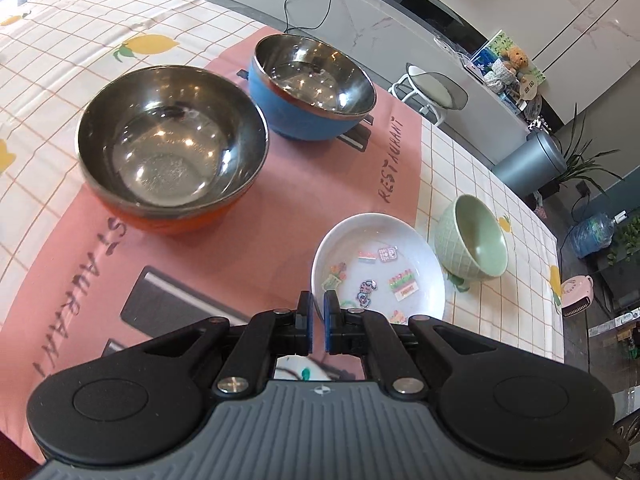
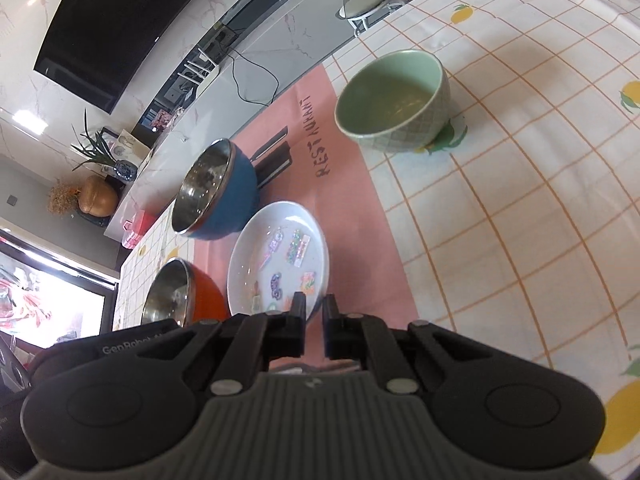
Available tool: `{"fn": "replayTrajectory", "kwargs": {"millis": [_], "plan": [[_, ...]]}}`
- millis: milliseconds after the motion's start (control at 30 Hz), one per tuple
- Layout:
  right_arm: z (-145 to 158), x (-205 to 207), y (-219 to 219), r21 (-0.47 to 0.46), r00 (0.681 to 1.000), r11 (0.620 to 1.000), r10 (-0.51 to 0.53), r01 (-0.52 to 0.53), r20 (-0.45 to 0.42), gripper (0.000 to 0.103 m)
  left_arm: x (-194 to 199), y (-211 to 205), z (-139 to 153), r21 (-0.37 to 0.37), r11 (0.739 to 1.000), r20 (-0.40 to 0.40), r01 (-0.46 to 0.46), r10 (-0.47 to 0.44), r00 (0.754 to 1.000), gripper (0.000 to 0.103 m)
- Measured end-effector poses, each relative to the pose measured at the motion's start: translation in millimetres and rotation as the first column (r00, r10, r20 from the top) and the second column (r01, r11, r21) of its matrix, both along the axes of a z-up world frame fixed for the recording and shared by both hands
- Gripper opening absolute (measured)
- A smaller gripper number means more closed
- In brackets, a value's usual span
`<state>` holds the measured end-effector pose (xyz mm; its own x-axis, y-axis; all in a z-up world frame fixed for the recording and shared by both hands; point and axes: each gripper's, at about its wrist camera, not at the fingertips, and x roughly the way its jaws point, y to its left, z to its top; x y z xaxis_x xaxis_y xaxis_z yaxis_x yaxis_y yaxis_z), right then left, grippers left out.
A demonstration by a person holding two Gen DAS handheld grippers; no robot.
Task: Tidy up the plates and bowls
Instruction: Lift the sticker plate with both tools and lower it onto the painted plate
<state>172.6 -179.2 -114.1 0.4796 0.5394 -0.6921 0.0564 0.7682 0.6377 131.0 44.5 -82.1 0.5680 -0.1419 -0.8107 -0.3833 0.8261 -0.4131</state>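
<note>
Bowls and one plate stand apart on the surface (image 1: pixel 472 160), which is covered by a lemon-print checked cloth with a pink mat lettered "RESTAURANT" (image 1: pixel 280 216) over it. None is stacked yet.

Findings:
- An orange bowl with a steel lining (image 1: pixel 172 148) and a blue bowl with a steel lining (image 1: pixel 312 84) sit close together on the mat, not touching.
- A white shallow plate with coloured cartoon prints (image 1: pixel 378 264) sits at the mat's edge, just ahead of my fingers in both views.
- A pale green ceramic bowl with a lattice-textured wall (image 1: pixel 472 240) sits on the cloth beside the plate, apart from it.

Jaws: my left gripper (image 1: pixel 318 320) has its blue pads drawn together on nothing. My right gripper (image 2: pixel 314 320) is likewise drawn together and empty. Both hover above the near rim of the plate without touching it.

Assessment: the step in hand appears to be choosing and approaching a first piece. I judge the two steel-lined bowls, similar in shape, the natural pair to nest.

Recommendations: I should spread the jaws before descending, since closed fingers would knock a rim. I should take a bowl by its wall, one finger inside and one outside. Polished steel may slip, so a firm grip is advised. I should set the lifted bowl down squarely centred over the other.
</note>
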Motion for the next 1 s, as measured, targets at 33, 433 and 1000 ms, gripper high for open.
{"fn": "replayTrajectory", "kwargs": {"millis": [33, 433, 1000], "plan": [[0.5, -6.1, 0.0, -0.001, 1.0, 1.0, 0.006, -0.006, -0.002, 0.006, -5.9, 0.3, 0.8, 0.001, 1.0, 0.001, 0.001, -0.001, 1.0, 0.005], [3.7, -64.1, 3.7, 0.005, 0.996, 0.996, 0.084, -0.084, -0.036, 0.006, -72.5, 11.4, -5.0, -0.022, 1.0, -0.016, -0.005, 0.004, 1.0, 0.007], [-14.5, -89.9, 10.4, -0.003, 0.981, 0.99, 0.139, -0.141, -0.137, 0.003, -112.3, 17.3, -16.9, 0.0, 1.0, -0.032, -0.014, 0.014, 0.999, 0.008]]}}
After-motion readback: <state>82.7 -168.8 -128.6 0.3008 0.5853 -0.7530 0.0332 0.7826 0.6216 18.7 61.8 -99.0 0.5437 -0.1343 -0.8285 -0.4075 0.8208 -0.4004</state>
